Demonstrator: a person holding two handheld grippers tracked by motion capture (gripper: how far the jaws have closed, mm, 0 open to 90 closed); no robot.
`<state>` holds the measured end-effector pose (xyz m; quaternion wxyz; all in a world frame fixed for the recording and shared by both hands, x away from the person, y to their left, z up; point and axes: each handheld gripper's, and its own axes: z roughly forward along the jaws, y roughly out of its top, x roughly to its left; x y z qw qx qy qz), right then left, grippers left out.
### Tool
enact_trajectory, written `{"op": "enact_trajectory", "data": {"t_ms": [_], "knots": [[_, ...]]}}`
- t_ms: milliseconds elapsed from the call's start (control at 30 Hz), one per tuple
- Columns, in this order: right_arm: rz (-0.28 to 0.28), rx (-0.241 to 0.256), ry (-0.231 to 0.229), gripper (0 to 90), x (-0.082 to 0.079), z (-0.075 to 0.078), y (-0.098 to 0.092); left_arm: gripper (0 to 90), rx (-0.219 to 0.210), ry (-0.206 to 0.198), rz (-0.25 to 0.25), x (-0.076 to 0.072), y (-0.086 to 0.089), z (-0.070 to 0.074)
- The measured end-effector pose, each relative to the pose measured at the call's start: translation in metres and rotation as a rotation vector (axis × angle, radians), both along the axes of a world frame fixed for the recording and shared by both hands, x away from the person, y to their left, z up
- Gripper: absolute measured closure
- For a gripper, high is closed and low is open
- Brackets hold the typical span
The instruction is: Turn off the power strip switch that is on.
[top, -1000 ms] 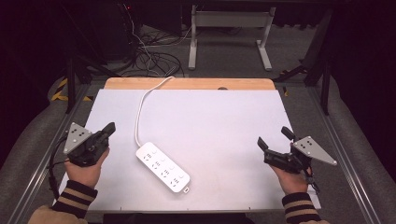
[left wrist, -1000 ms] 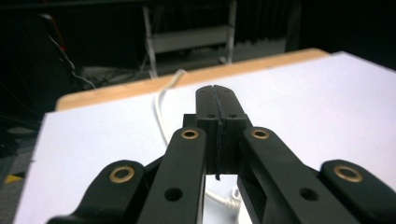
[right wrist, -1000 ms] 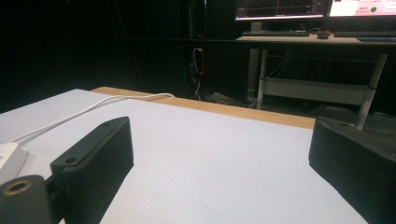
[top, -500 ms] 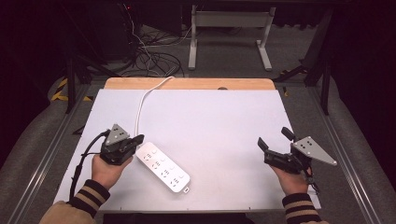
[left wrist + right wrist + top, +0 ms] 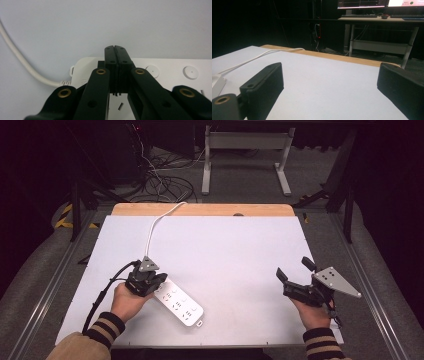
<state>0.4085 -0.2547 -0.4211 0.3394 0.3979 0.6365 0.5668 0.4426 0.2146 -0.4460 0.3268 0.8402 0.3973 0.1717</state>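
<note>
Since a second ago, the left gripper point(image 5: 159, 280) has swung in from the table's point(image 5: 240, 250) left edge and now sits over the cord end of the white power strip point(image 5: 178, 301), jaws pressed together. Right gripper point(image 5: 294, 274) hovers near the right edge, jaws spread wide, well apart from the strip. White cord point(image 5: 152, 231) runs toward the far edge.

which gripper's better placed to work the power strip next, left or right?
Left, probably. The left gripper sits over the power strip at its cord end, jaws shut. The right gripper is open, far across the table.
</note>
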Motion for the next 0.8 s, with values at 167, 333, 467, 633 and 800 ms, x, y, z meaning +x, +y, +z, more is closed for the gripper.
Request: {"op": "enact_trajectory", "data": {"t_ms": [167, 333, 467, 633, 800], "knots": [[0.001, -0.001, 0.0, 7.7, 0.0001, 0.0, -0.0001, 88.6, 0.015, 0.014, -0.007, 0.0013, -0.0014, -0.0058], [0.002, -0.004, -0.001, 7.7, 0.0004, 0.0002, -0.0001, 89.3, 0.024, 0.015, -0.011, 0.0028, -0.0024, -0.0084], [0.003, -0.006, 0.001, 7.7, 0.0005, 0.0001, 0.0001, 90.0, 0.034, 0.002, -0.009, 0.0011, -0.0038, -0.0102], [0.003, -0.004, 0.0, 7.7, 0.0001, 0.0003, 0.0006, 90.0, 0.047, -0.016, -0.006, -0.0009, -0.0056, -0.0111], [0.004, -0.005, 0.001, 7.8, -0.0001, 0.0003, 0.0012, 90.0, 0.069, -0.026, -0.001, -0.0015, -0.0072, -0.0112]]}}
